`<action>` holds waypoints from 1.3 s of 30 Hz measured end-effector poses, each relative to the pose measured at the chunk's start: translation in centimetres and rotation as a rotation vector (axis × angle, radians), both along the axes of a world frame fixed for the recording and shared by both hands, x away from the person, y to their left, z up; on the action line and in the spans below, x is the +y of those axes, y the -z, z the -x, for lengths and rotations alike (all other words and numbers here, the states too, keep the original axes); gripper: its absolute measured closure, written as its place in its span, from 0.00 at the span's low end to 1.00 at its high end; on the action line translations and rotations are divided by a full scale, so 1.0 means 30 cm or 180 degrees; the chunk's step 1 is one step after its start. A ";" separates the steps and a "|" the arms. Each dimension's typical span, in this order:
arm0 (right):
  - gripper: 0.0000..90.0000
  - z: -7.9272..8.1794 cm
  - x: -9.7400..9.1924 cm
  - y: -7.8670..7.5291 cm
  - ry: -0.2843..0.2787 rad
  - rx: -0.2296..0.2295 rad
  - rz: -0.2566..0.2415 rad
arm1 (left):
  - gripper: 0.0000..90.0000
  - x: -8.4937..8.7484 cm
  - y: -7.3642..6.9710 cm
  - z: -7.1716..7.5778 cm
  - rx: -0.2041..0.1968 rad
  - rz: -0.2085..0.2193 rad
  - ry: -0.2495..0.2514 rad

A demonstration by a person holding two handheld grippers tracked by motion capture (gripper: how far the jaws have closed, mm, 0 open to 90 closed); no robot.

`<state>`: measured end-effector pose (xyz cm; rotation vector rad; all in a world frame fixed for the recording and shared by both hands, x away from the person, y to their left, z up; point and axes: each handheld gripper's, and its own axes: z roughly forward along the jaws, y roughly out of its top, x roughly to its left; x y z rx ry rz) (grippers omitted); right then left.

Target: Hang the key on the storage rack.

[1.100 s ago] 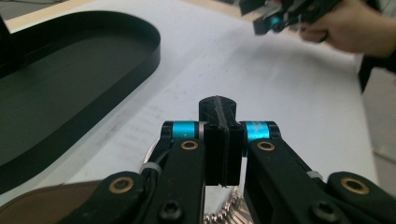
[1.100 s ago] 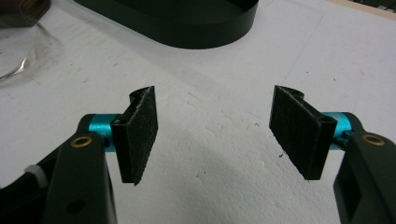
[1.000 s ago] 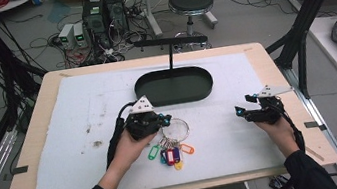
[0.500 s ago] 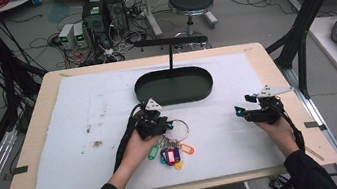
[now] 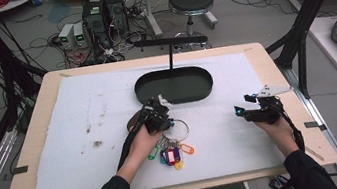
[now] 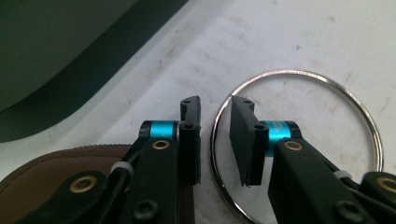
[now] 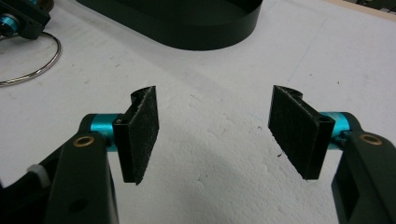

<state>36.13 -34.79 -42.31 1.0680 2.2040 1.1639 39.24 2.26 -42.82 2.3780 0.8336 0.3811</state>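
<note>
A large steel key ring (image 5: 178, 128) lies flat on the white mat, with several keys and coloured tags (image 5: 171, 153) fanned out toward the person. My left gripper (image 5: 160, 118) points down at the ring's left rim. In the left gripper view its jaws (image 6: 215, 105) straddle the ring wire (image 6: 327, 84) with a narrow gap, and the pads are not pressing on it. These jaws have just been closing, with the wire between them. My right gripper (image 5: 240, 110) hovers at the right of the mat, its jaws (image 7: 215, 100) wide open with nothing between them.
A black oval tray (image 5: 206, 89) sits just beyond the ring, with a black T-shaped stand (image 5: 170, 56) rising from it. A brown leather-like piece (image 6: 46, 168) lies beside the left jaw. The white mat (image 5: 62, 140) covers most of the wooden table.
My left gripper has moved right and down onto the ring's rim, and its jaws now stand apart around the wire. The right gripper has stayed still.
</note>
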 end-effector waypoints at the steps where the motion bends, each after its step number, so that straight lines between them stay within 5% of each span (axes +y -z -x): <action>1: 0.38 -0.001 -0.001 0.001 0.0003 0.0005 0.0004 | 0.87 -0.001 0.000 0.002 0.0033 0.0015 0.0018; 9: 0.38 0.001 0.003 0.000 -0.0008 -0.0014 0.0017 | 0.95 0.014 0.007 0.006 0.0056 0.0159 0.0051; 12: 0.38 0.002 0.002 -0.002 0.0012 -0.0025 -0.0011 | 0.96 0.034 0.013 0.002 0.0225 0.0447 0.0036; 19: 0.38 0.002 0.001 -0.002 0.0009 -0.0028 -0.0020 | 0.96 0.058 -0.005 0.004 0.0360 0.0831 0.0097; 27: 0.38 0.003 -0.001 -0.004 0.0010 -0.0039 -0.0022 | 0.96 0.060 -0.055 0.046 0.0360 0.1267 0.0347; 34: 0.38 0.003 0.000 -0.003 -0.0005 -0.0043 -0.0009 | 0.95 0.066 -0.087 0.092 0.0329 0.1460 0.0584; 39: 0.38 0.002 0.002 -0.003 -0.0017 -0.0042 0.0005 | 0.95 0.069 -0.101 0.135 0.0251 0.1476 0.0781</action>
